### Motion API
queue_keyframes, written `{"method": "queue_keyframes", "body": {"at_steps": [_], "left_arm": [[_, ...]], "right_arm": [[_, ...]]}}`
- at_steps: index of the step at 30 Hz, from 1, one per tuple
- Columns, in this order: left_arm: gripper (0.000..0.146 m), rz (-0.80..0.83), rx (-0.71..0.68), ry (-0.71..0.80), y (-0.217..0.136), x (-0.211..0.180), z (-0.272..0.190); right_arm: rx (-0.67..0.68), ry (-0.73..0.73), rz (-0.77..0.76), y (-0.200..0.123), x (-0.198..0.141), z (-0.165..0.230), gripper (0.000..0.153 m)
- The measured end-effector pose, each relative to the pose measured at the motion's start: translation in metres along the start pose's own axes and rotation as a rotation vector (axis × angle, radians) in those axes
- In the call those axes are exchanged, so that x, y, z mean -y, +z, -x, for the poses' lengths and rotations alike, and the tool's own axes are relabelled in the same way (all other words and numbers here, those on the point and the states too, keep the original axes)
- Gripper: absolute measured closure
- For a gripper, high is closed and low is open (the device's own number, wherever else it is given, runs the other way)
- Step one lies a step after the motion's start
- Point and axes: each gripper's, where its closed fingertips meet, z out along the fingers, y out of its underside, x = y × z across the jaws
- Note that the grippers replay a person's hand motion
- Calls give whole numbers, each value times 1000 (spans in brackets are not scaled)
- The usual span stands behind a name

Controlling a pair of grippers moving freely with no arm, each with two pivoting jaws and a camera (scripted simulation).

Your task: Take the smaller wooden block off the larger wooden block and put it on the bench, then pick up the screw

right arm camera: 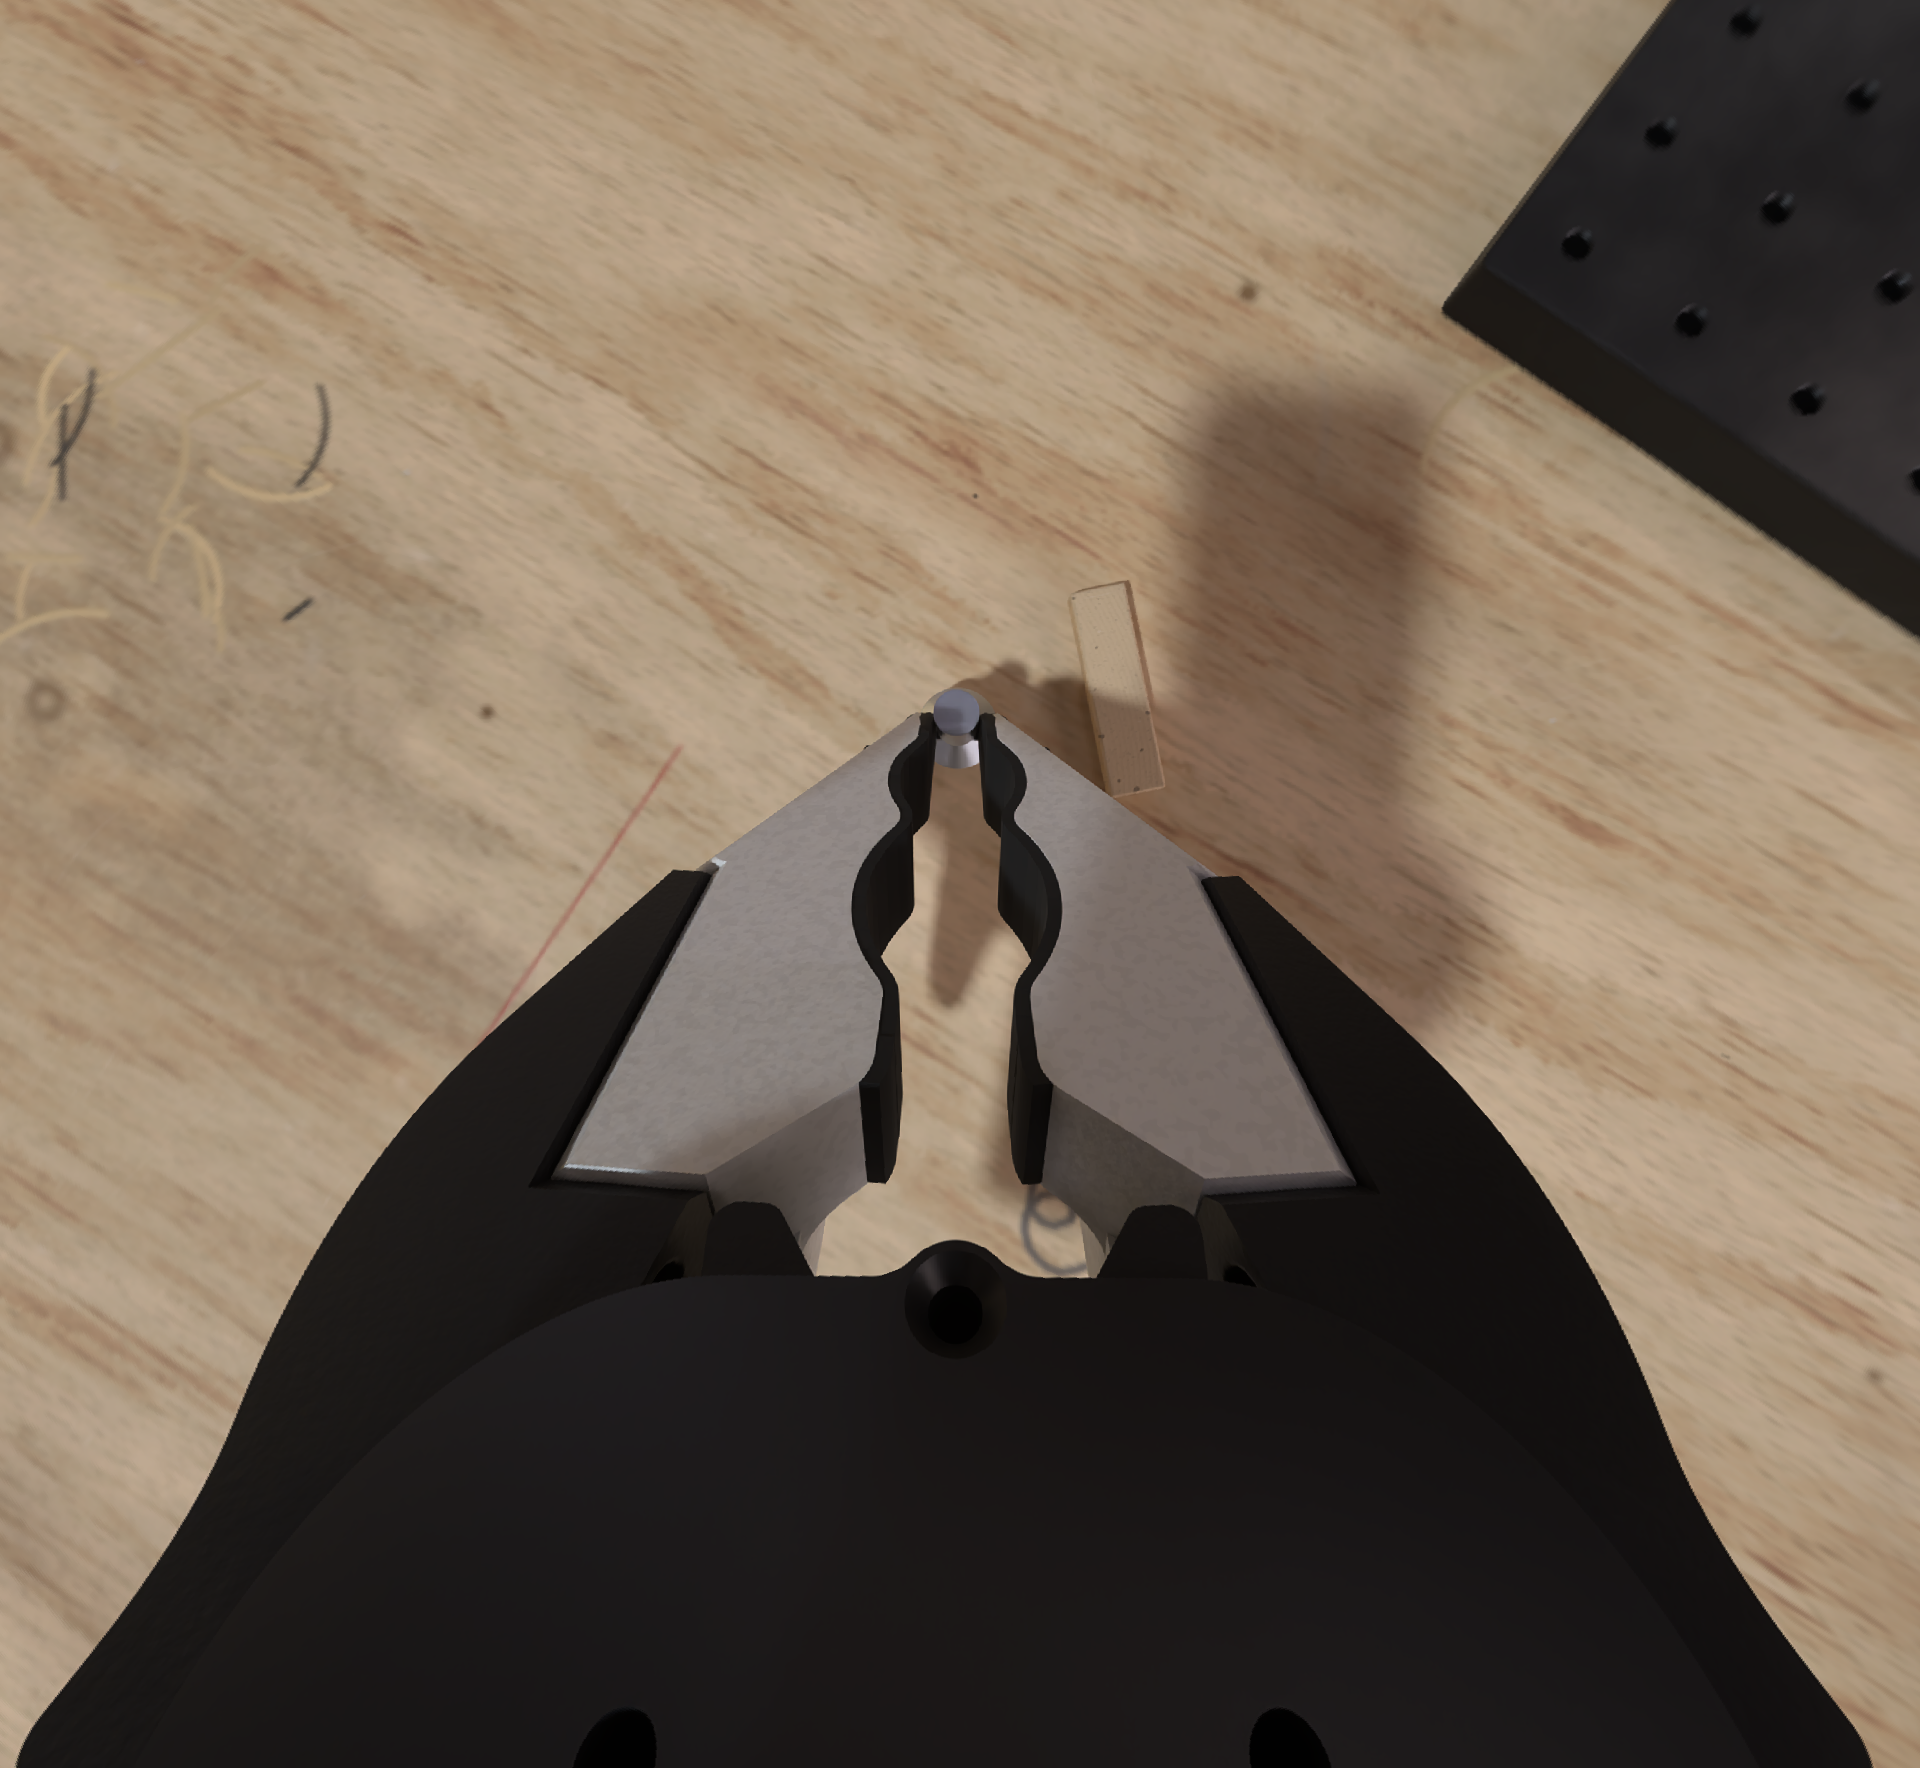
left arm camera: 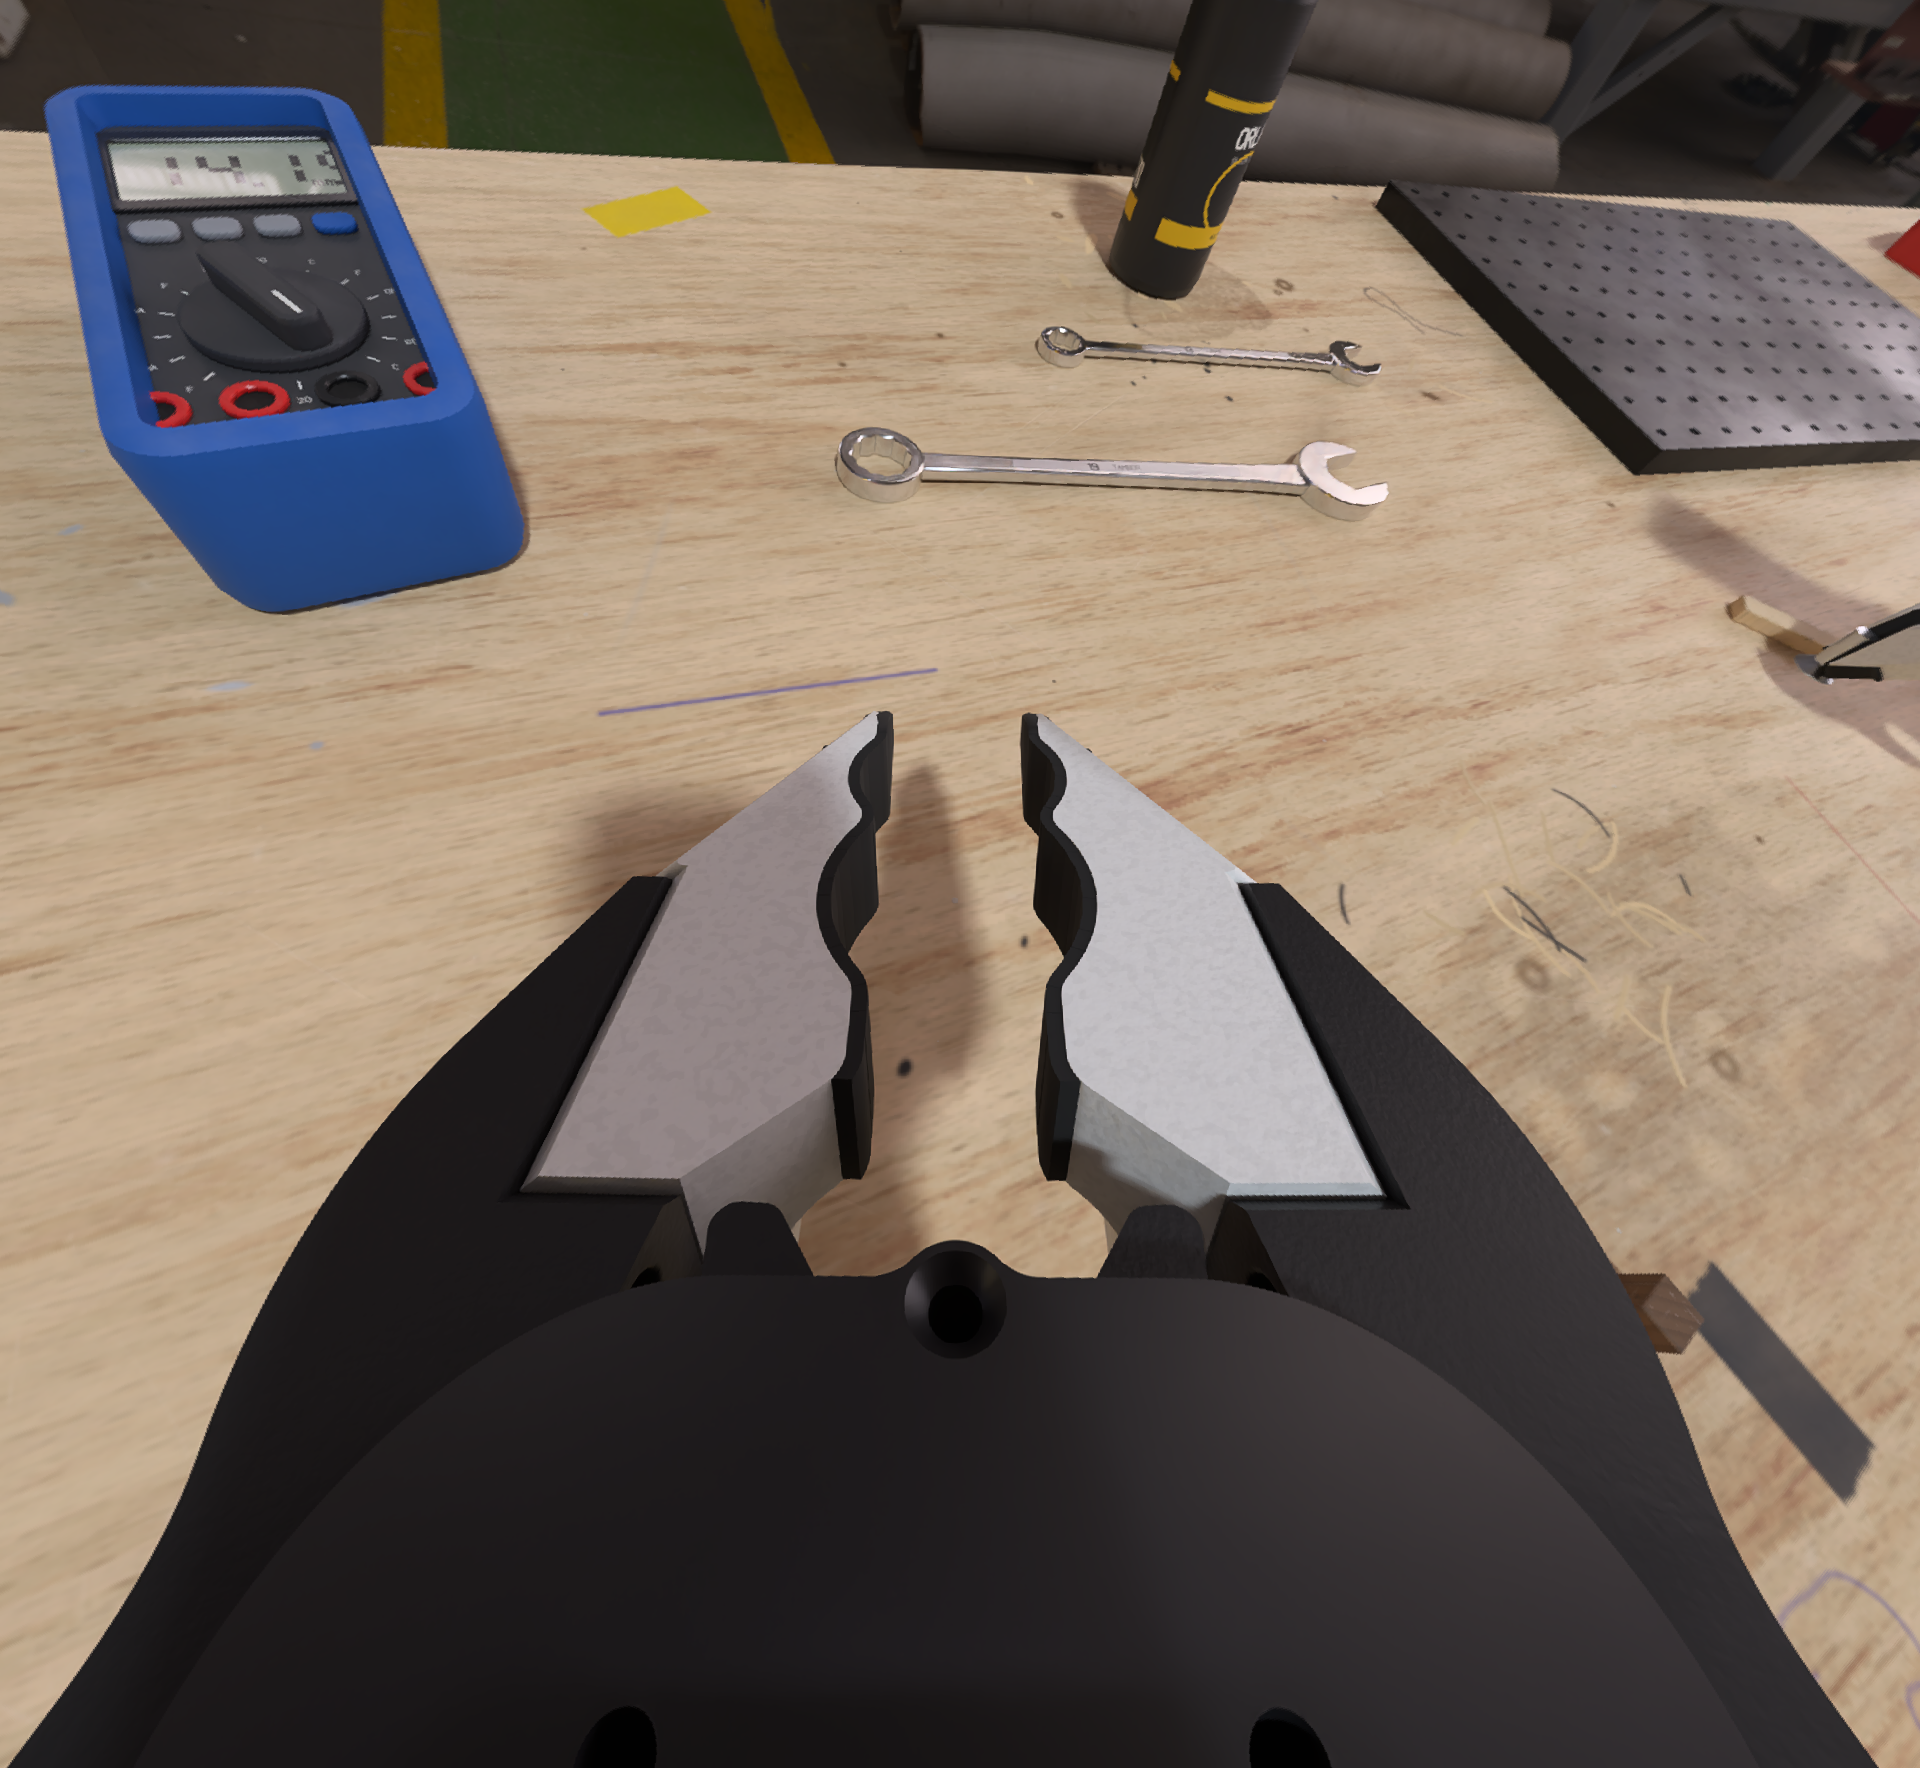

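My right gripper (right arm camera: 956, 733) is shut on the small grey screw (right arm camera: 956, 712), pinching it just below its round head at the very fingertips, over the wooden bench (right arm camera: 520, 264). A light wooden block (right arm camera: 1117, 690) lies flat on the bench just right of those fingertips. It also shows in the left wrist view (left arm camera: 1756, 619), next to the right gripper (left arm camera: 1860, 653) at the far right edge. A dark brown wooden block (left arm camera: 1662, 1311) peeks out from behind my left gripper's body. My left gripper (left arm camera: 956, 731) is open and empty above the bench.
A blue multimeter (left arm camera: 270, 336) lies at the left. Two spanners (left arm camera: 1112, 469) (left arm camera: 1205, 354) and a dark bottle (left arm camera: 1216, 118) are ahead. A black perforated plate (left arm camera: 1683, 316) (right arm camera: 1745, 201) sits at the right. A grey tape strip (left arm camera: 1777, 1386) lies by the brown block.
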Motion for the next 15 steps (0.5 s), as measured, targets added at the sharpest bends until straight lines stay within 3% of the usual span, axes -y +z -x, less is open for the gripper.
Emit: {"method": "queue_keyframes", "body": {"at_steps": [5,8,11,13,15], "left_arm": [[122,25,-118,-13,-2,-3,-14],[122,89,-316,-126,-10,-7,-33],[121,14,-566,-275,-29,12,-54],[121,-77,-647,-310,-41,28,-59],[121,-157,-734,-333,-53,41,-65]], "right_arm": [[41,-135,-116,-31,33,43,145],[154,-285,-243,-37,75,110,145],[284,-418,-387,-30,118,188,145],[401,-426,-501,-24,145,234,145],[547,-343,-569,-16,164,265,145]]}}
